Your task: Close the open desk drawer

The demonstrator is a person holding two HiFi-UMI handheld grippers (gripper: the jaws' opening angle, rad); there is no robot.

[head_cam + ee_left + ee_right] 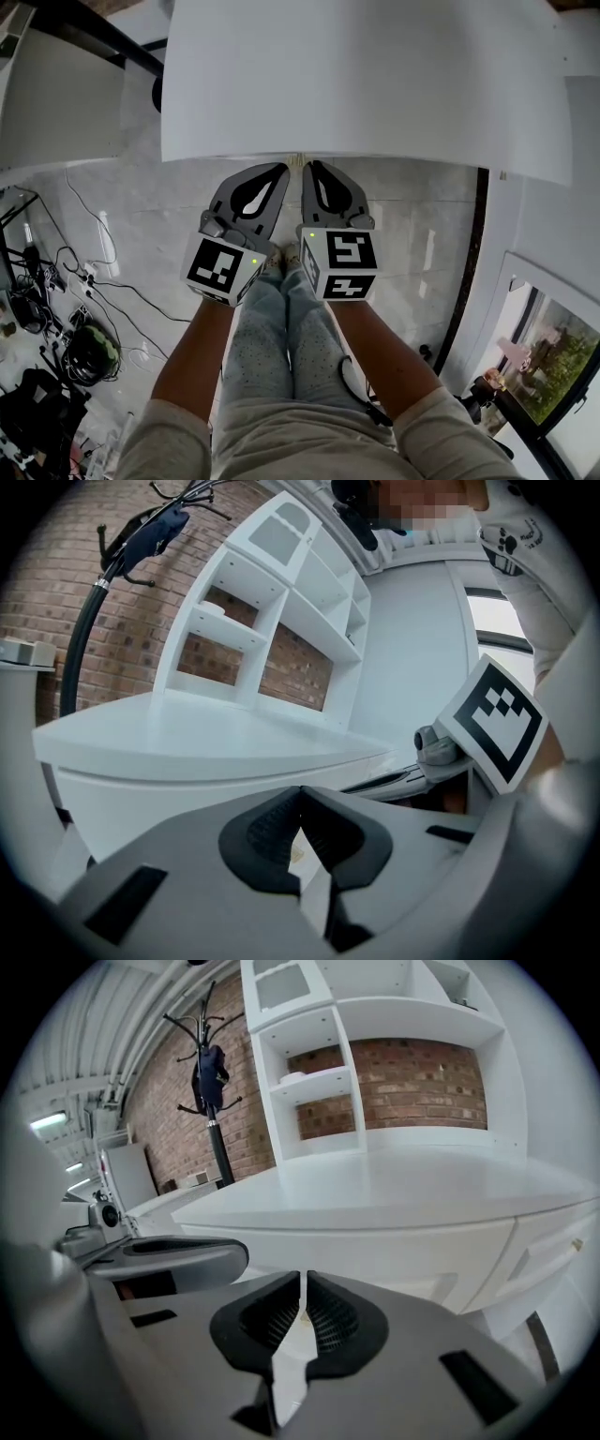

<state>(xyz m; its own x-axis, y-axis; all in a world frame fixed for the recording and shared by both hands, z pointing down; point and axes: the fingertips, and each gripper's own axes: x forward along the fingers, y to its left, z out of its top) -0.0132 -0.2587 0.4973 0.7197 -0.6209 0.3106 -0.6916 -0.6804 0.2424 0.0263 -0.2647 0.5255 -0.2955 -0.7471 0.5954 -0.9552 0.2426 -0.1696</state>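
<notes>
A white desk [366,84] fills the top of the head view, and its front edge lies just beyond both grippers. Under the desktop [394,1185] runs a white drawer front [375,1252] that looks flush with the desk; I see no drawer standing out. My left gripper [279,171] and right gripper [309,169] hang side by side in front of that edge, tips close together, touching nothing. In the left gripper view the left gripper's [300,791] tips meet. The right gripper [302,1279] shows only a hairline slit, with nothing in it.
A white shelf unit [375,1054] stands on the desk against a brick wall, and a black coat stand [211,1082] is to its left. Cables and dark gear [75,309] litter the tiled floor at left. A second white table [56,94] is at upper left. The person's legs [281,347] are below the grippers.
</notes>
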